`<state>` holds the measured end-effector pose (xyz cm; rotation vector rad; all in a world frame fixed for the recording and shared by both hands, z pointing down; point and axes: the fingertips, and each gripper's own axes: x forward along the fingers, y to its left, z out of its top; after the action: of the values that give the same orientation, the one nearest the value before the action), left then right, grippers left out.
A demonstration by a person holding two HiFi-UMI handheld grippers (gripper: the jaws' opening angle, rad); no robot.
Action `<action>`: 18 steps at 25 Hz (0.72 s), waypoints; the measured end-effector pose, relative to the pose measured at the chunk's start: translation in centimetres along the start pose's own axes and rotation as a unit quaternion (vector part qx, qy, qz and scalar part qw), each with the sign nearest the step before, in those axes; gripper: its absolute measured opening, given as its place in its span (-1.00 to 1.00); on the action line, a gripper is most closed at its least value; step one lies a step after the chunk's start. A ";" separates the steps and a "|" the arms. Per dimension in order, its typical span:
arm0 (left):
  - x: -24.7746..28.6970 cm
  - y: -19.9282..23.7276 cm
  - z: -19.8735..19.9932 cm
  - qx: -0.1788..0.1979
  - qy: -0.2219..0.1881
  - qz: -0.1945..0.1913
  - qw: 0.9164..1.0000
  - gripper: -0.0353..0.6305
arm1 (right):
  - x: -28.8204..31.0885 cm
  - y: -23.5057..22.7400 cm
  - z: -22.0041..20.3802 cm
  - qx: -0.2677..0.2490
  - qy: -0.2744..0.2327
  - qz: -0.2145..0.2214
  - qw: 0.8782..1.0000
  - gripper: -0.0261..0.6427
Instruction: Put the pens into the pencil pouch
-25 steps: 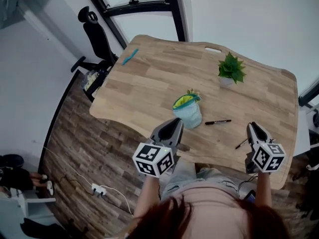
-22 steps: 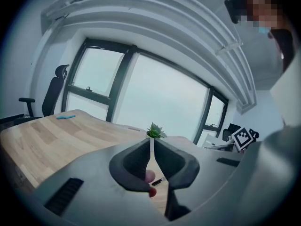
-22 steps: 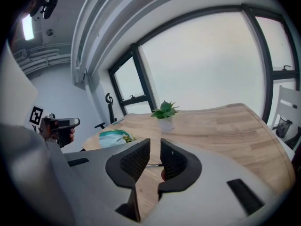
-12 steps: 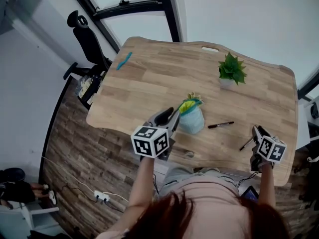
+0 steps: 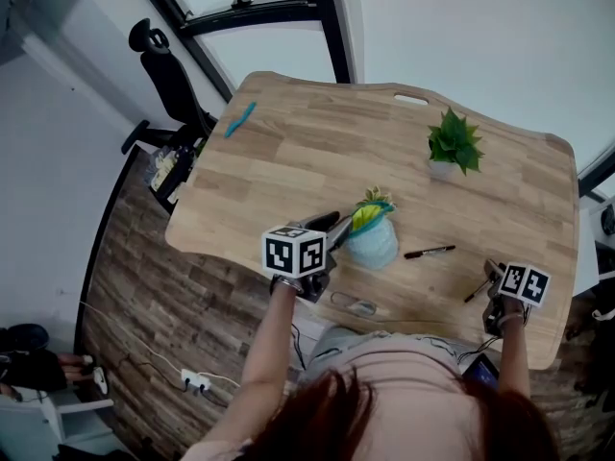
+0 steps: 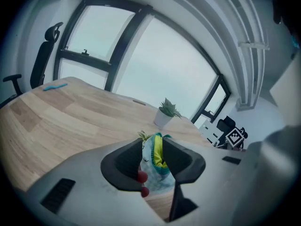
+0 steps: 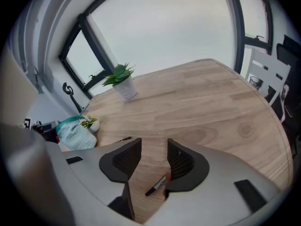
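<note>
As both jaw pairs have just been opening, my left gripper [image 6: 151, 145] stands wide around the one pencil pouch [image 6: 157, 173], ungripped; my right gripper [image 7: 154, 142], wide, straddles the first pen [image 7: 156, 185] of two; the second pen [image 5: 430, 252] lies apart.

Pencil pouch [image 5: 370, 243] upright, black pen [image 5: 430, 253] and second pen [image 5: 478, 289] lying flat to its right.
We see the pouch is pale blue, its teal-rimmed mouth open on a yellow lining. The black pen lies just beside it; the second pen, also dark, lies angled further right, by the table's [image 5: 288, 181] near edge.
</note>
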<state>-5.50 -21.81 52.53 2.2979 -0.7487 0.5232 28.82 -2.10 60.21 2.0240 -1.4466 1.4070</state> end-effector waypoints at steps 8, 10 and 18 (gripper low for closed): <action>3.2 -0.8 -0.1 0.002 0.062 -0.049 0.997 -0.53 | 2.0 -1.8 -2.1 0.067 0.050 -0.026 0.996 -0.39; 3.6 -1.0 0.1 0.008 0.061 -0.050 0.997 -0.53 | 2.5 -2.1 -2.6 0.093 0.058 -0.025 0.994 -0.39; 4.2 -1.8 -0.1 0.016 0.045 -0.034 0.998 -0.78 | 3.8 -3.6 -4.4 0.058 0.074 -0.087 0.992 -0.83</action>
<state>-1.14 -22.17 54.03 2.3040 -0.6200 0.6063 29.50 0.39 66.54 2.0112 -1.1227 1.5593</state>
